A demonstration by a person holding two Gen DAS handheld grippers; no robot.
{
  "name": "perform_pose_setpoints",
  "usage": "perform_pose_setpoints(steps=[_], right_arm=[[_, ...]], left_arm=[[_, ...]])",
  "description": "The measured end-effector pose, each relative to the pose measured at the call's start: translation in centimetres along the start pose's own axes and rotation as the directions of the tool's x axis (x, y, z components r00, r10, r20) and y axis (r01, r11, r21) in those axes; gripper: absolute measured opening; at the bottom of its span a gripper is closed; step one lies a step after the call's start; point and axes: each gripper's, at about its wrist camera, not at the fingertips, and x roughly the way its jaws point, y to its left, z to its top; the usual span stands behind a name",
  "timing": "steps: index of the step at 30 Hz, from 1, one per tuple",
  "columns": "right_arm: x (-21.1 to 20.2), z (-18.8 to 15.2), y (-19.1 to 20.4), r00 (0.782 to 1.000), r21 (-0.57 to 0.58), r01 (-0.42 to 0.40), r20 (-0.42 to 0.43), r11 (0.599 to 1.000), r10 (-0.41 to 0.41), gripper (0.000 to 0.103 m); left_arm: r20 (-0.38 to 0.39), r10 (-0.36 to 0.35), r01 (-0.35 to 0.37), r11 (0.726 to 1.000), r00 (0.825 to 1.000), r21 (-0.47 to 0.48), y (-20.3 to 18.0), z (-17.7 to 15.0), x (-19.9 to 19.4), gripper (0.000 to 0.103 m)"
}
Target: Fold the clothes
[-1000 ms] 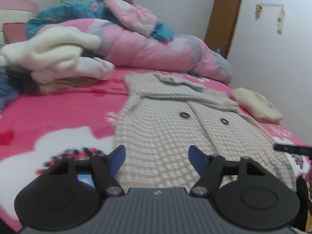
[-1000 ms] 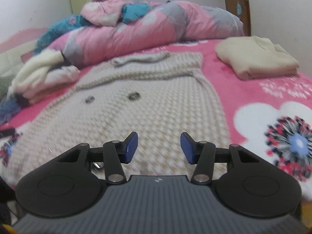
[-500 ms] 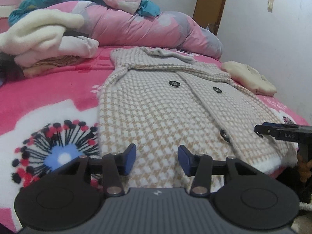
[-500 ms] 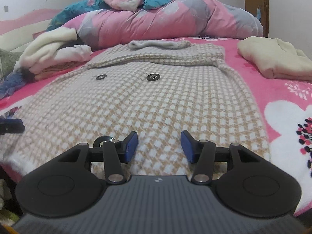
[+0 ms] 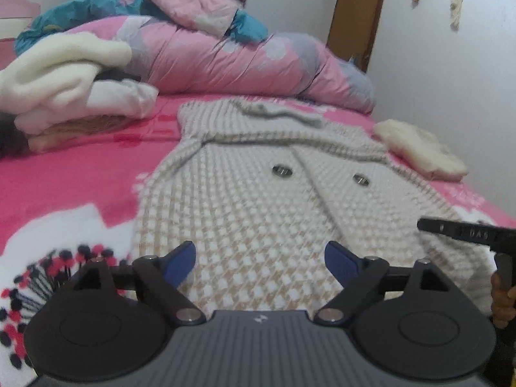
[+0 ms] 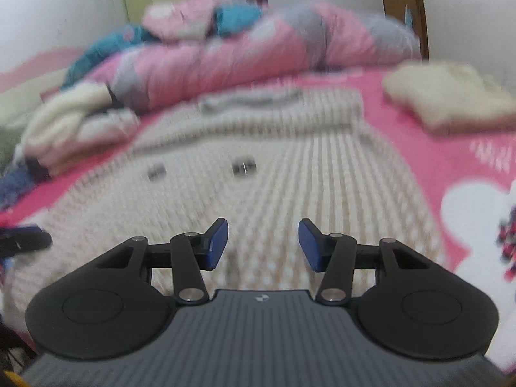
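A beige-and-white checked knit coat [image 5: 258,200] with round metal buttons lies spread flat on the pink bed, collar toward the far quilt. In the left wrist view my left gripper [image 5: 260,259] hovers over the coat's near hem, its jaws opening wide, nothing between the blue pads. The right gripper's black finger pokes in at the right edge of that view. In the blurred right wrist view the same coat [image 6: 274,177] fills the middle; my right gripper [image 6: 262,245] stands partly open over its lower part, nothing between its pads.
A folded cream garment [image 5: 419,150] lies right of the coat. A pile of white and tan clothes [image 5: 71,96] sits at the left. A rolled pink quilt [image 5: 245,61] blocks the far side. The flowered pink blanket [image 5: 64,193] covers the bed.
The left gripper's jaws closed partway, then spread wide. Both grippers came lower and nearer the coat's hem; the right wrist view is now motion-blurred.
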Motion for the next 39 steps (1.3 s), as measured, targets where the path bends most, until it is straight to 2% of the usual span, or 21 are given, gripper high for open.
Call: perform_pose_setpoints(steps=[2, 7, 15, 23, 29, 36, 39], right_arm=[[0.2, -0.7, -0.1, 1.0, 0.002, 0.001, -0.011, 1.0, -0.001, 0.048], [0.3, -1.5, -0.3, 1.0, 0.006, 0.0, -0.028, 1.0, 0.0, 0.048], [0.1, -1.7, 0.0, 0.999, -0.015, 0.014, -0.029, 1.0, -0.014, 0.049], [-0.2, -1.8, 0.4, 0.999, -0.03, 0.028, -0.035, 0.999, -0.029, 0.05], [-0.5, -2.1, 1.0, 0.998, -0.056, 0.044, -0.039, 0.997, -0.046, 0.05], [-1.7, -2.6, 1.4, 0.997, -0.092, 0.056, -0.044, 0.994, -0.06, 0.05], [-2.4, -2.9, 1.6, 0.997, -0.11, 0.058, -0.049, 0.992, -0.063, 0.05]], left_arm=[[-0.03, 0.011, -0.011, 1.0, 0.999, -0.007, 0.2, -0.5, 0.5, 0.092], [-0.036, 0.023, -0.022, 1.0, 0.999, 0.02, -0.4, -0.6, 0.7, 0.099], [-0.048, 0.061, -0.058, 0.997, 0.997, 0.059, -1.2, -1.0, 0.8, 0.1], [-0.047, 0.054, -0.053, 0.998, 0.997, 0.019, -1.0, -1.0, 0.4, 0.098], [-0.033, 0.073, -0.074, 0.997, 0.997, -0.028, -0.5, -1.0, -0.1, 0.086], [-0.014, 0.081, -0.081, 0.994, 0.997, -0.073, 0.3, -1.1, -0.9, 0.06], [-0.014, 0.078, -0.079, 0.993, 0.997, -0.089, 0.7, -1.2, -1.3, 0.052]])
